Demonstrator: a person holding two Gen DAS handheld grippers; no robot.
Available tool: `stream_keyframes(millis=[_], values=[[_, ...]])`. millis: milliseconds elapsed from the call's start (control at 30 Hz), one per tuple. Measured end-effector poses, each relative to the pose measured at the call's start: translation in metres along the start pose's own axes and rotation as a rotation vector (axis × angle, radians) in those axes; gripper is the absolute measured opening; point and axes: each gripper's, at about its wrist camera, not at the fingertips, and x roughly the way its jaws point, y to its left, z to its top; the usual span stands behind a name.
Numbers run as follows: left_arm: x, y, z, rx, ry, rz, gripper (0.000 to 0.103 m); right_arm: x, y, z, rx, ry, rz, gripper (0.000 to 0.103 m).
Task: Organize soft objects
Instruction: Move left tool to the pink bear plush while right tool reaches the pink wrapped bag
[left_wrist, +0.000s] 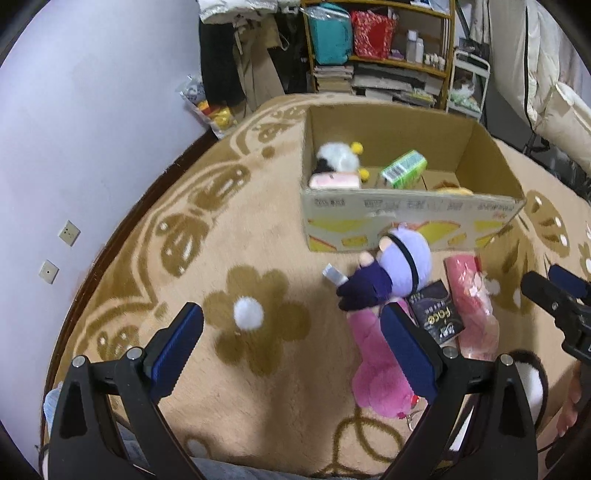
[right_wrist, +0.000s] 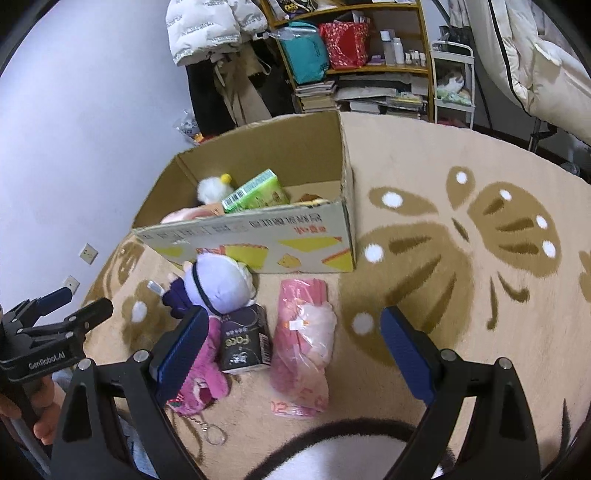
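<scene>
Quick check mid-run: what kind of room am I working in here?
Most likely a lived-in room at home, used partly for storage. A patterned carpet covers the floor, a crowded wooden shelf stands at the back, and coats hang beside it.

Left wrist: looks down and forward over the rug (left_wrist: 280, 354), cardboard box (left_wrist: 406, 218) near at 1 o'clock.
Right wrist: same tilt, box (right_wrist: 258, 240) at 11 o'clock.
Shared: box, purple-haired doll (left_wrist: 402, 266) (right_wrist: 221, 284), shelf (left_wrist: 384, 55) (right_wrist: 354, 66).

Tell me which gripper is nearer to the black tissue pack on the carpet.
Left, though only narrowly. The left gripper is open, and its right finger lies just beside the black tissue pack. The right gripper, also open, has the pack between its fingers, slightly ahead.
</scene>
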Motion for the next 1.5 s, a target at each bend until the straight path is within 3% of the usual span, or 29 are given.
stream_keyframes(millis=[333, 1133, 1500], values=[[0.026, -0.021, -0.005, 0.019, 0.088, -0.068, 0.096, 0.024, -0.01, -0.006, 0.011, 0.06, -0.035, 0.098], [0.077, -0.055, -0.014, 0.095, 0.21, -0.08, 0.096, 0.08, -0.018, -0.012, 0.006, 0.177, -0.056, 0.098], [0.092, -0.057, -0.015, 0.082, 0.261, -0.113, 0.096, 0.094, -0.022, -0.018, -0.005, 0.217, -0.066, 0.098]])
